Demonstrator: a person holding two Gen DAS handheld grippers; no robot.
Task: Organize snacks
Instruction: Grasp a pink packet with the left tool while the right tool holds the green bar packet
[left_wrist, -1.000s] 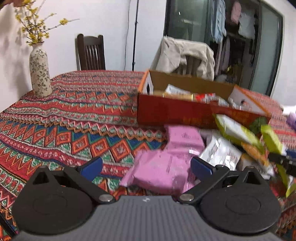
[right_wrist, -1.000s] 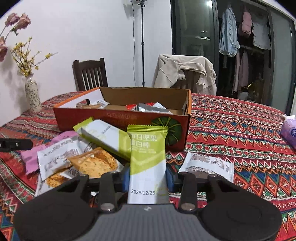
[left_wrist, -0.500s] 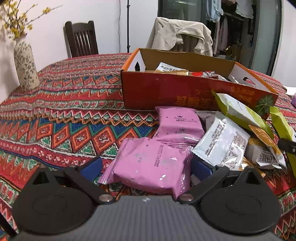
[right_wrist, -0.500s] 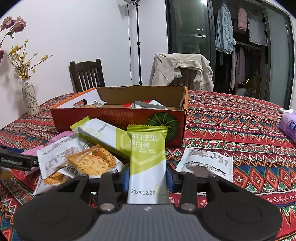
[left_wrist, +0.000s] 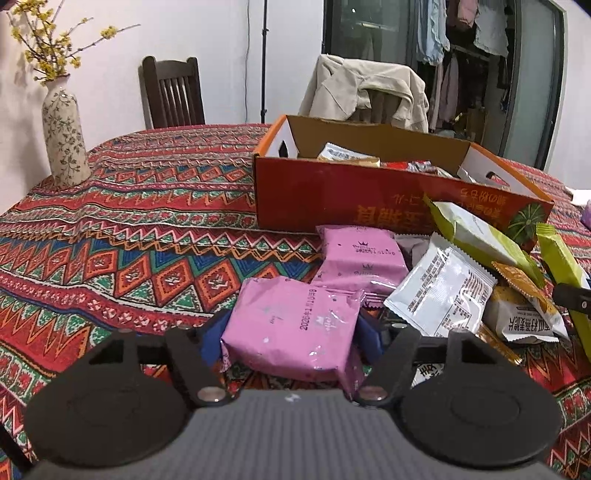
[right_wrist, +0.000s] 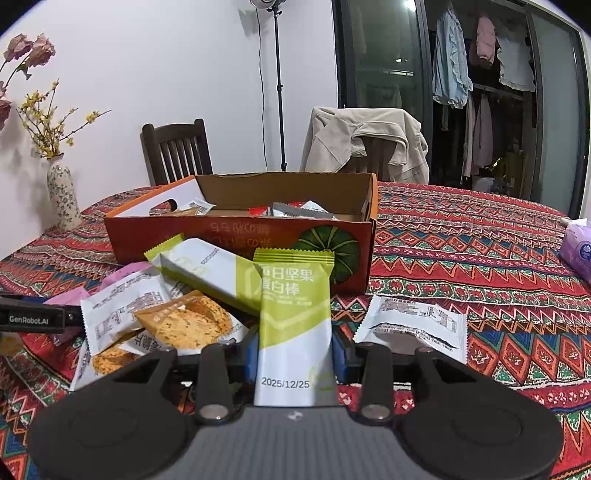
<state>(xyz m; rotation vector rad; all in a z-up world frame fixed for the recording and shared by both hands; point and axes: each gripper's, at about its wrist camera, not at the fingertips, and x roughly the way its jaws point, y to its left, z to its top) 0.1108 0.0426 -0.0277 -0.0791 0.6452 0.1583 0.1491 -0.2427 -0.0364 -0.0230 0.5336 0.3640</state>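
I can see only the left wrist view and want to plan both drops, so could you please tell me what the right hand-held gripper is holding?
Observer: The right hand-held gripper is shut on a green-and-white bar packet, which stands upright between its fingers.
Operator: Thank you. My left hand-held gripper is shut on the pink packet. Which way does the bar face?
Observer: Its printed front faces the right camera, with the date 2025/12/25 at the lower end.
Operator: Is anything lying loose to the right of that bar?
Observer: Yes, a white packet lies flat on the tablecloth, apart from the pile.
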